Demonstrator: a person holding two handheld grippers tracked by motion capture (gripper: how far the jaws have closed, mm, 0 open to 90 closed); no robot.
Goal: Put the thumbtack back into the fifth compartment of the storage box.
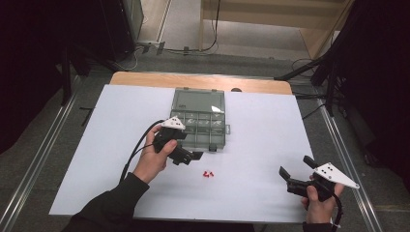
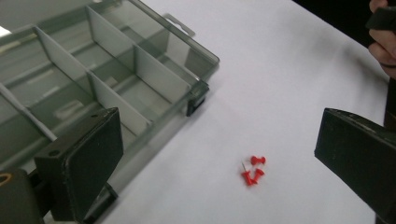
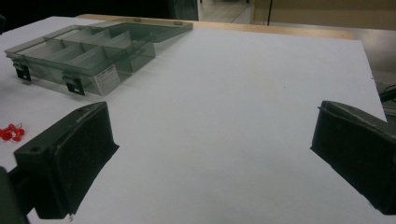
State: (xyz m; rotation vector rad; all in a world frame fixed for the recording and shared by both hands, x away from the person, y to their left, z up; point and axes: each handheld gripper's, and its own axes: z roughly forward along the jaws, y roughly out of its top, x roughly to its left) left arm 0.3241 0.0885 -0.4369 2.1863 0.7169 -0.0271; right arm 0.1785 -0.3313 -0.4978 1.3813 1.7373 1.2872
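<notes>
A smoky transparent compartment box (image 1: 198, 118) lies at the table's far middle with its lid folded back; its divided cells (image 2: 107, 84) look empty. Three red push pins (image 1: 208, 173) lie loose on the white sheet just in front of it. My left gripper (image 1: 189, 158) hovers by the box's near edge, open, and the pins (image 2: 252, 170) lie on the sheet between its jaws and a little ahead. My right gripper (image 1: 296, 166) is held near the front right corner, open and holding nothing. From it the box (image 3: 93, 51) is far left and the pins (image 3: 10, 132) at the left edge.
A white sheet (image 1: 270, 135) covers the wooden table (image 1: 145, 78), with bare sheet on both sides of the box. Black stands and cables sit on the floor around the table. The person's other hand (image 2: 383, 42) shows at the top right of the left gripper view.
</notes>
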